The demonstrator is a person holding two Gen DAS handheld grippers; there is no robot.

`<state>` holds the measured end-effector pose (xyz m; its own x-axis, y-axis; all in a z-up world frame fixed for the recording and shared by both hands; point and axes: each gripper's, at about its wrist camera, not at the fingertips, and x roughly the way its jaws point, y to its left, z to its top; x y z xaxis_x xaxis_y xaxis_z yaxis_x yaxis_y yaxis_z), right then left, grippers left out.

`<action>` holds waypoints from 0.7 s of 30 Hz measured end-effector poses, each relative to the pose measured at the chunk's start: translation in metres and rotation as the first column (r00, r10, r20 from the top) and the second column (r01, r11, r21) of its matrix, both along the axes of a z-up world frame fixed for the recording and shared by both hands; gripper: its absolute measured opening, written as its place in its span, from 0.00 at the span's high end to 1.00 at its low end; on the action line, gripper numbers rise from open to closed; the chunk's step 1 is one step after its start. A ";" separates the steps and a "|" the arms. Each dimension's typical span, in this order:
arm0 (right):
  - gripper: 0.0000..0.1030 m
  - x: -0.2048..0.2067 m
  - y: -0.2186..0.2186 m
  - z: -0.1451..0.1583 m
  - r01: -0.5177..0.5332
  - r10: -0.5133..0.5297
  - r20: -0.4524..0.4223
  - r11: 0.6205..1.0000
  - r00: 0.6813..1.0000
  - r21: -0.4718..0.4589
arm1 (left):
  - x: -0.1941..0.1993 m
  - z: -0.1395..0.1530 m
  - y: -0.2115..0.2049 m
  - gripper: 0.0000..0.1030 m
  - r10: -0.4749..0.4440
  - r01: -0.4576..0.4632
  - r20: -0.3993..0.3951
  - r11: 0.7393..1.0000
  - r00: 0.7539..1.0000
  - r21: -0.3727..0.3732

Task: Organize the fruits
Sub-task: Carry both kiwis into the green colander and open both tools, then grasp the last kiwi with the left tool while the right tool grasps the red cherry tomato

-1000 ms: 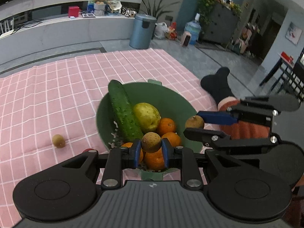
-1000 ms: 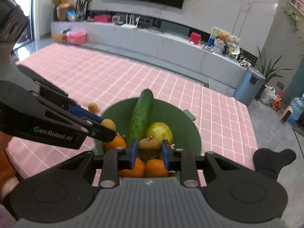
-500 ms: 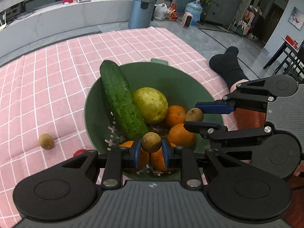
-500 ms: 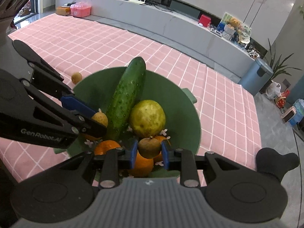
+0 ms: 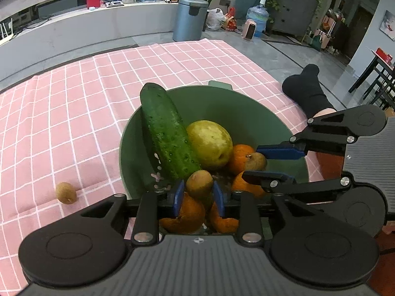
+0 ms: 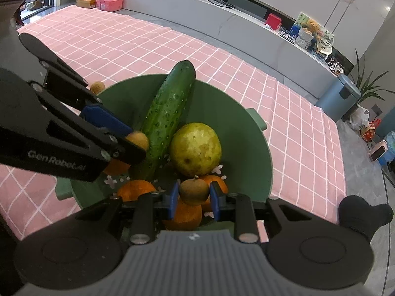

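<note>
A green bowl (image 5: 246, 113) (image 6: 246, 148) on the pink checked cloth holds a cucumber (image 5: 165, 133), a yellow-green round fruit (image 5: 209, 143) and several oranges (image 5: 239, 154). My left gripper (image 5: 198, 190) hangs low over the bowl's near side. Its jaws are opening, and a small brown fruit (image 5: 199, 183) sits between the blue pads with a thin gap on each side. My right gripper (image 6: 193, 196) is shut on another small brown fruit (image 6: 193, 192) just above the oranges (image 6: 134, 190). Each gripper also shows in the other's view, fruit at its tips.
A third small brown fruit (image 5: 65, 193) (image 6: 96, 86) lies loose on the cloth (image 5: 74, 113) left of the bowl. A person's foot in a black sock (image 5: 308, 91) rests by the cloth's right edge. A grey bin (image 5: 190, 18) stands on the floor beyond.
Both grippers have sunk toward the bowl with their fruits. The left pads, tight on the fruit before, now stand slightly apart from it.
</note>
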<state>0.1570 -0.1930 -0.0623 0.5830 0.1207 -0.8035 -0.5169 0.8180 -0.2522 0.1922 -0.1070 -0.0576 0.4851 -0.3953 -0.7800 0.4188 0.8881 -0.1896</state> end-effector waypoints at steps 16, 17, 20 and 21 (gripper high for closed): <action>0.42 -0.020 0.013 0.027 -0.013 0.019 0.097 0.998 0.995 -0.060 | -0.023 0.031 0.006 0.40 0.001 0.000 0.099 1.000 0.995 -0.011; 0.42 -0.022 0.014 0.030 -0.011 0.018 0.108 0.998 0.994 -0.060 | -0.026 0.035 0.008 0.40 -0.002 0.003 0.107 1.000 0.994 -0.011; 0.42 -0.028 0.014 0.040 -0.005 0.009 0.129 0.999 0.992 -0.037 | -0.034 0.044 0.013 0.40 -0.005 0.006 0.130 1.000 0.992 -0.004; 0.42 -0.029 0.015 0.044 -0.003 0.007 0.135 1.000 0.991 -0.024 | -0.037 0.048 0.015 0.40 -0.006 0.006 0.138 1.000 0.990 0.000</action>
<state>0.1276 -0.1785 -0.0187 0.6856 0.1058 -0.7202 -0.4810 0.8085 -0.3392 0.1550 -0.0920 -0.0100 0.5856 -0.3987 -0.7057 0.4459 0.8855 -0.1303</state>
